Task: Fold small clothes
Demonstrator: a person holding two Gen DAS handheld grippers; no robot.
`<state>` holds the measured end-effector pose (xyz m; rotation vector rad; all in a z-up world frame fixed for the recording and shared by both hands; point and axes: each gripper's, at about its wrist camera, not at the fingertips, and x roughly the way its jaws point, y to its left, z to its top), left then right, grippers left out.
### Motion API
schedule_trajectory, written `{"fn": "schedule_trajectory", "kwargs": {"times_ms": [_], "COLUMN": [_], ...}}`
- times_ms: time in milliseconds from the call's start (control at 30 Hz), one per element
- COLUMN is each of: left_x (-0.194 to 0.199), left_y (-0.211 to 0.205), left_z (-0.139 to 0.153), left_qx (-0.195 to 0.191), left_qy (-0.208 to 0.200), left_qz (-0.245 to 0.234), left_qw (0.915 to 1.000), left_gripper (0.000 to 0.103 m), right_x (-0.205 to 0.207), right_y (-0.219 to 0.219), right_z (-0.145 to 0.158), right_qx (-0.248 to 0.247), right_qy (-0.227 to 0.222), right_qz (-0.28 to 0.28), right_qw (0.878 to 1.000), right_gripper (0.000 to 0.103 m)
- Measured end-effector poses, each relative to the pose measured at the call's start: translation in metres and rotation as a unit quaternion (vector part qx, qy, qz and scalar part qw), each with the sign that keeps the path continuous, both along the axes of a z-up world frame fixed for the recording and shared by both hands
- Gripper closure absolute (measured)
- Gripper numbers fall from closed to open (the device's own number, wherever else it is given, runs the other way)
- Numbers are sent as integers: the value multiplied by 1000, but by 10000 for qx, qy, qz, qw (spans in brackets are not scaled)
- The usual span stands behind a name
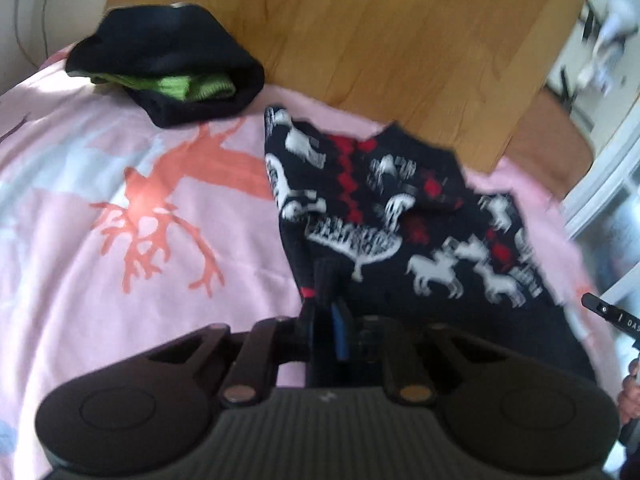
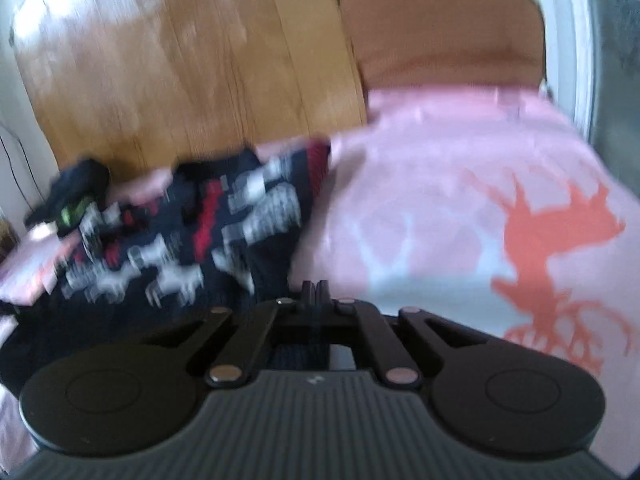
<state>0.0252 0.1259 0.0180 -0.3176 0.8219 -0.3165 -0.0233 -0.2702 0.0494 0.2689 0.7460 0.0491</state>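
- Two grippers we log here, both working one dark patterned sweater (image 1: pixel 384 216) on a pink bedspread (image 1: pixel 120 184).
- Left gripper (image 1: pixel 326 312): its fingers are pinched together on a dark ribbed edge of the sweater, which runs up from between the fingertips in the left wrist view.
- Right gripper (image 2: pixel 316 290): fingers drawn tight together; we see dark knit fabric right at the tips, so it looks clamped on the sweater's near edge, though motion blur makes us less sure of that contact.
- Sweater is navy with white animal and tree shapes and red zigzag bands; it lies crumpled, partly lifted at the near side, reaching toward the far edge of the bedspread, where the wooden headboard (image 1: pixel 360 40) stands.
- In the right wrist view the same sweater (image 2: pixel 180 240) sits left of the gripper, blurred.
- A second garment, a black piece with bright green lining (image 1: pixel 168 76), lies folded near the far left corner of the bedspread, apart from the sweater, touching the headboard side.
- Bedspread carries an orange deer print (image 1: pixel 160 208) left of the sweater; another such print (image 2: pixel 560 248) shows right of the right gripper.
- At the right edge of the left wrist view we catch part of the other gripper's black body (image 1: pixel 612 316), just beside the sweater's right side.
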Motion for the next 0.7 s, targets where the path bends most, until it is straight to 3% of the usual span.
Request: {"fn": "schedule_trajectory", "kwargs": {"times_ms": [100, 233, 267, 300, 367, 433, 467, 500, 567, 700], "left_x": [-3, 1, 1, 1, 3, 4, 4, 3, 0, -3], "left_y": [9, 4, 4, 4, 6, 7, 7, 7, 8, 12], "left_z": [7, 7, 7, 5, 2, 1, 2, 4, 8, 13], "left_qx": [-263, -135, -124, -116, -152, -196, -210, -217, -259, -309], "left_qy": [-110, -83, -74, -60, -17, 3, -9, -37, -104, -245], "left_qz": [31, 32, 32, 34, 43, 54, 52, 46, 44, 187], "left_qw": [9996, 9999, 9999, 9999, 9999, 9998, 9998, 9997, 9996, 9990], "left_gripper": [95, 95, 95, 95, 95, 95, 95, 95, 95, 97], "right_x": [-5, 13, 15, 16, 16, 12, 11, 10, 6, 2], "right_y": [-2, 2, 1, -1, -11, -24, -26, -29, -24, -16], "right_z": [25, 24, 21, 15, 3, -11, -16, -23, -23, 9], "right_qx": [65, 275, 256, 267, 489, 871, 1081, 1352, 1377, 1140], "right_qy": [-561, -367, -279, -151, 86, 325, 442, 576, 589, -190], "right_qz": [12, 285, 307, 282, 126, -90, -134, -87, -66, 0], "right_qw": [9984, 9985, 9988, 9991, 9987, 9956, 9931, 9891, 9887, 9933], "right_gripper": [100, 96, 87, 67, 47, 47, 56, 92, 96, 96]}}
